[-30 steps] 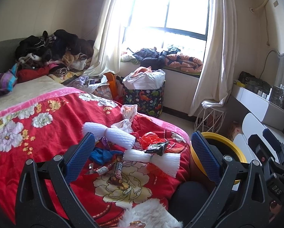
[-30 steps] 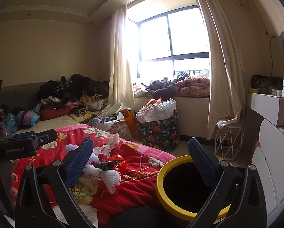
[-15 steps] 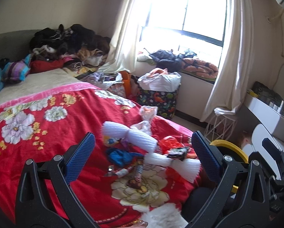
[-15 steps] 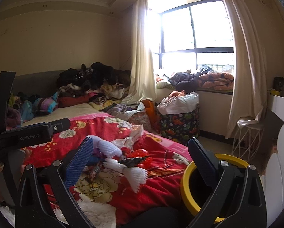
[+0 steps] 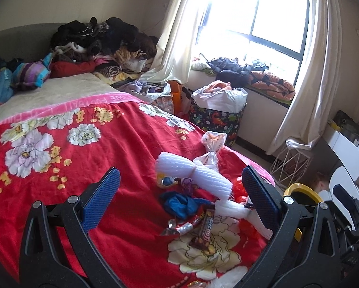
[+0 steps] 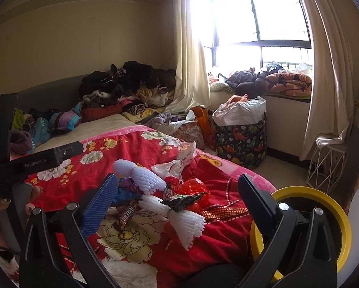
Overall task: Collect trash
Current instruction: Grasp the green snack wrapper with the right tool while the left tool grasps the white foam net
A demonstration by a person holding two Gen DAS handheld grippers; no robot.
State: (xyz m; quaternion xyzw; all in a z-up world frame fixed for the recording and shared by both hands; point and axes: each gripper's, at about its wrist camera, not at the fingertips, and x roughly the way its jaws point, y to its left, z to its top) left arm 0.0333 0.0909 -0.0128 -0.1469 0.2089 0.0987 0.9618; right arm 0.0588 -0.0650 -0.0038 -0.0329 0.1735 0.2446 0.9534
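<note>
yellow bin mostly hidden by claw.

A clothes pile tops the bed; a dinosaur-print hamper stands beneath the window.

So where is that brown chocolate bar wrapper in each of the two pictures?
Left wrist view: the chocolate bar wrapper lies low and right of centre on the red blanket, below the blue bag.
Right wrist view: it lies low and left of centre, just right of the left blue finger pad.
Shared landmark: the yellow-rimmed bin beside the bed.
</note>
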